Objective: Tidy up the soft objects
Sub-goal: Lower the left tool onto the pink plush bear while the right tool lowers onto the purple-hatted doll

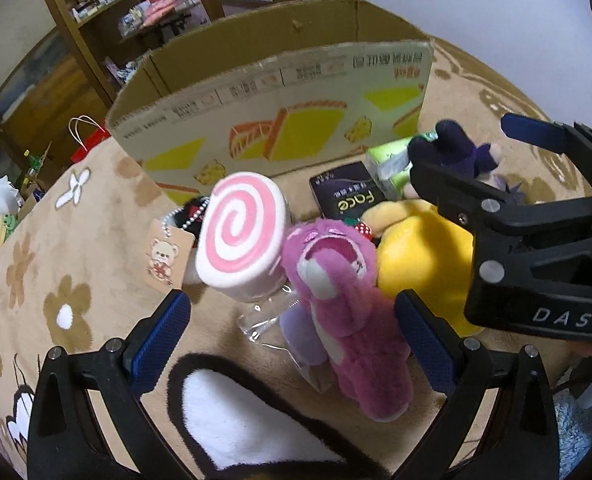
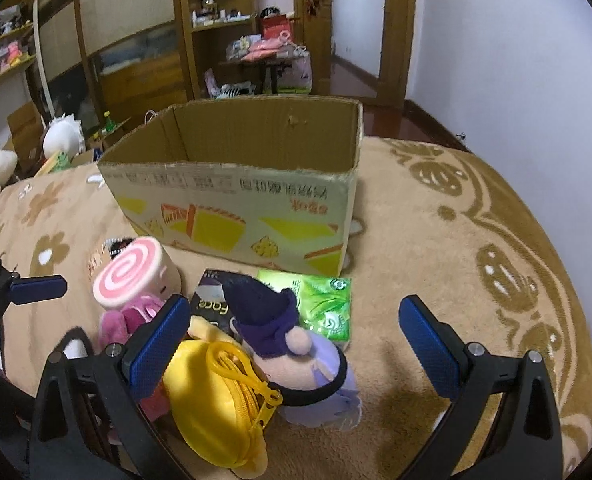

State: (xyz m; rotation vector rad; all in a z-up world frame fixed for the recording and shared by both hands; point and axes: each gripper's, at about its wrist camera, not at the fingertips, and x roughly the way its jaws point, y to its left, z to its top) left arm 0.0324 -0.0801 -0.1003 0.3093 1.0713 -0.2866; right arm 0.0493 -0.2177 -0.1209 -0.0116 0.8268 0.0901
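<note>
Left gripper [image 1: 292,336] hangs low over the blanket [image 1: 76,240], its blue pads spread wide, nothing between them but air and the pink plush bear [image 1: 336,292] lying lengthwise in the gap, touching neither pad. Right beneath the lens, a black-and-white plush [image 1: 236,420] fills the bottom edge. Over on the other side, the right gripper [image 2: 296,344] is spread wide too, empty, hovering above a yellow zip pouch [image 2: 212,404] with its plastic clasp and a purple-hatted doll [image 2: 292,340] leaning against it. The pile is tight: the bear presses up to the pouch, and the pink swirl roll cushion [image 1: 240,236] tilts against the bear's head, with a bear-print tag [image 1: 164,260] on a bead chain just beside it. A step further back, a black "Face" packet [image 2: 212,300] and a green tissue pack [image 2: 324,304] lie flat, side by side, near the box. Behind everything stands the open cardboard box [image 2: 232,216], upright on the blanket; its floor is out of sight from both cameras. Wooden shelves [image 2: 216,32] line the far wall.
</note>
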